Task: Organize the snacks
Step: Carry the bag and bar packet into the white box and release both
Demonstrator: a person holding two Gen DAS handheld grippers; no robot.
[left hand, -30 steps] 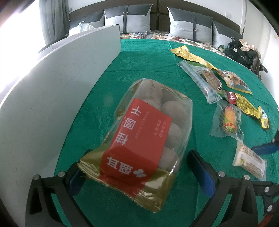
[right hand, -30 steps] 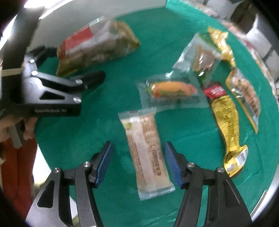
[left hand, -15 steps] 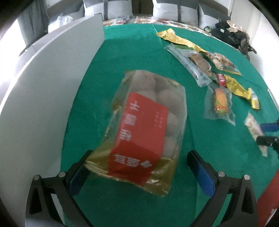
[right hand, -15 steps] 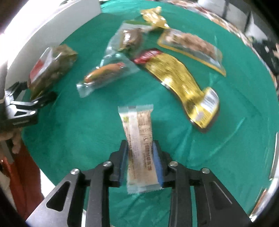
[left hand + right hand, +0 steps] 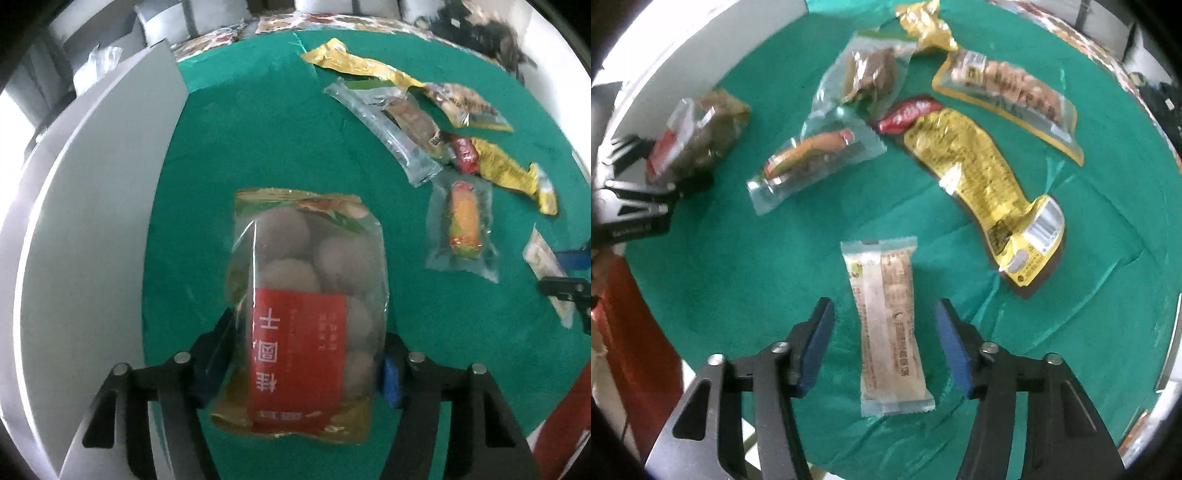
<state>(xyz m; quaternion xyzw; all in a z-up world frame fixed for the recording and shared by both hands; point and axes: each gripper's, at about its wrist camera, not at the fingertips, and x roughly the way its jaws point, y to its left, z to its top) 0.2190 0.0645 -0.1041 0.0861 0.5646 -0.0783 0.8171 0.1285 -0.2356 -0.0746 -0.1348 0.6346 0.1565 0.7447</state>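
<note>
Looking along the left gripper (image 5: 304, 347), we see the clear bag of round brown fruit (image 5: 306, 295) with its red label and gold-edged seal nearest the camera. The bag sits lengthwise between the two fingers. The jaws have just been closing, and now both blue pads (image 5: 389, 373) press into its sides, so the tongs hold it at a middling width. The bag lies over the green cloth (image 5: 277, 129), beside the white board (image 5: 92, 221) that runs along the cloth's left edge, and the gripper tilts steeply downward toward it.

From the right gripper (image 5: 884, 314) we look almost straight down on the cloth. The pale snack bar (image 5: 886, 325), in a whitish crimped wrapper with fine print, lies flat and lengthwise between its fingers. These jaws have just been closing too, yet in this view we see green cloth on both sides of the wrapper, so the pads stand clear of it and nothing is gripped.

Further out on the cloth lie the sausage packet (image 5: 812, 158), the long yellow packet (image 5: 979, 177), the small red packet (image 5: 908, 114), the clear pack with a brown snack (image 5: 868, 74) and the nut packet (image 5: 1008, 92), all close together and well apart from the fruit bag
</note>
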